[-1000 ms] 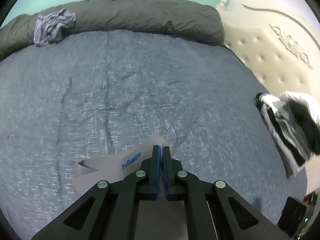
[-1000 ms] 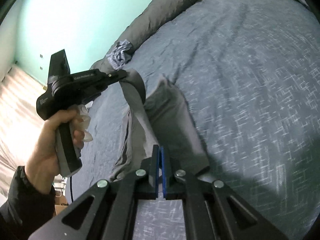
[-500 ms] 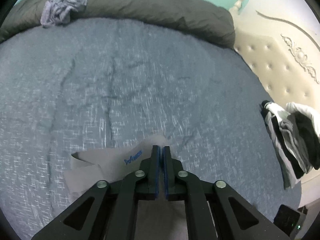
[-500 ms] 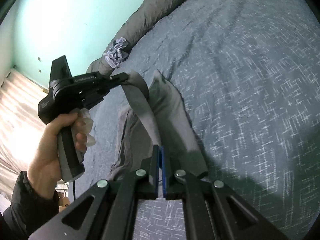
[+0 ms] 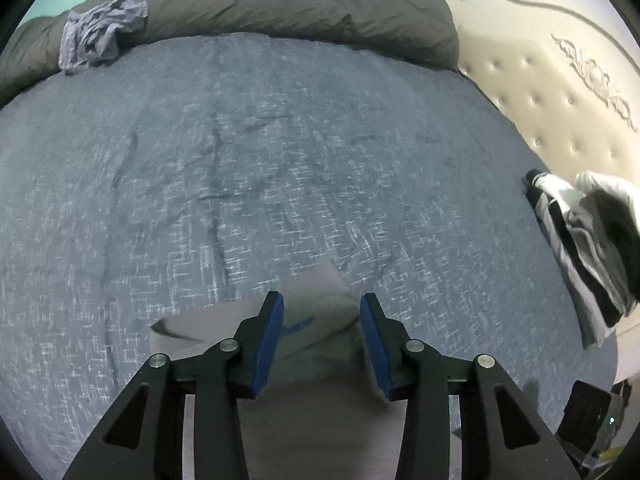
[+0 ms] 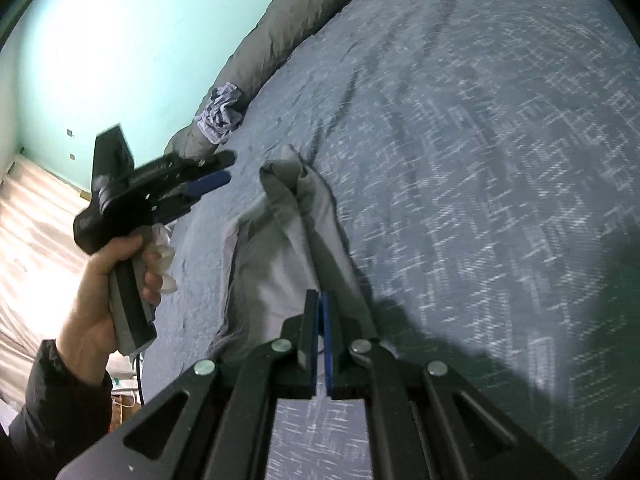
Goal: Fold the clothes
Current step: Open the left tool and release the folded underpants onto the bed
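A grey garment [image 6: 296, 240] with blue lettering lies bunched on the blue-grey bed cover [image 6: 480, 160]. In the left wrist view it [image 5: 316, 304] sits below and between my open fingers. My left gripper [image 5: 322, 316] is open and empty just above it; it also shows in the right wrist view [image 6: 224, 166], apart from the cloth's raised end. My right gripper [image 6: 320, 316] is shut on the near edge of the grey garment.
A crumpled light-blue garment [image 5: 100, 36] lies on the rolled grey duvet [image 5: 280, 12] at the far side. A black-and-white pile of clothes [image 5: 588, 248] lies by the padded headboard [image 5: 560, 92] at right. A dark device [image 5: 588, 412] sits at the bed's near-right corner.
My left gripper has opened and let go of the garment, whose end has dropped onto the bed. The right gripper stays shut on its edge.
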